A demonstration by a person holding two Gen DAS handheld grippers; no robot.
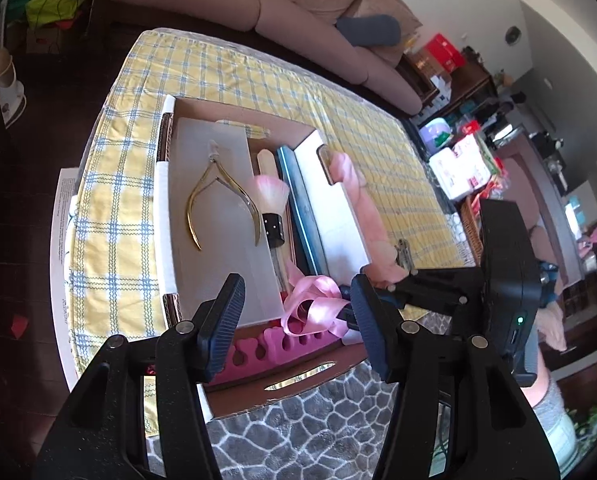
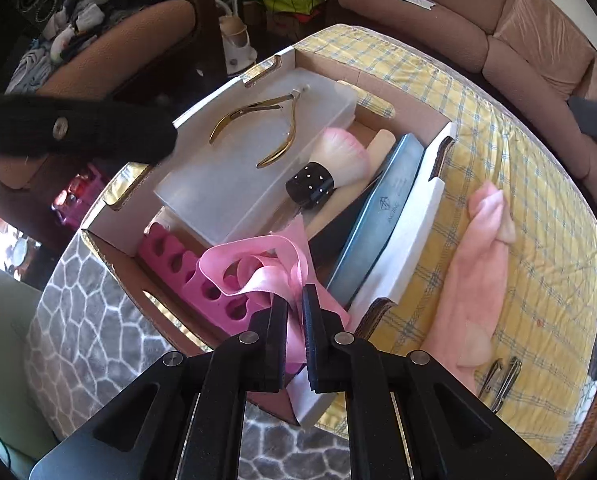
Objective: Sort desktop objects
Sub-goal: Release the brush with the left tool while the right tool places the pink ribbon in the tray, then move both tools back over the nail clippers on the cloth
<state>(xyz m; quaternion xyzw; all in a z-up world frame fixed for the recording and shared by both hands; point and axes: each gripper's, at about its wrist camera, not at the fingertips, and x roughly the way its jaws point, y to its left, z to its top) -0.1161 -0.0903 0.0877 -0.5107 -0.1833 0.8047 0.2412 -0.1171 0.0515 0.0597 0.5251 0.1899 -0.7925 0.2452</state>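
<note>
Pinching the pink ribbon lower centre, over the box, with the right gripper nearly closed; soft, slippery, likely best gripped on doubled folds. Holding the left gripper wide open, empty.

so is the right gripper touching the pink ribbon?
Touching. Right wrist view: the right gripper has its fingers nearly closed on the pink ribbon, which runs between them with no visible gap.
</note>
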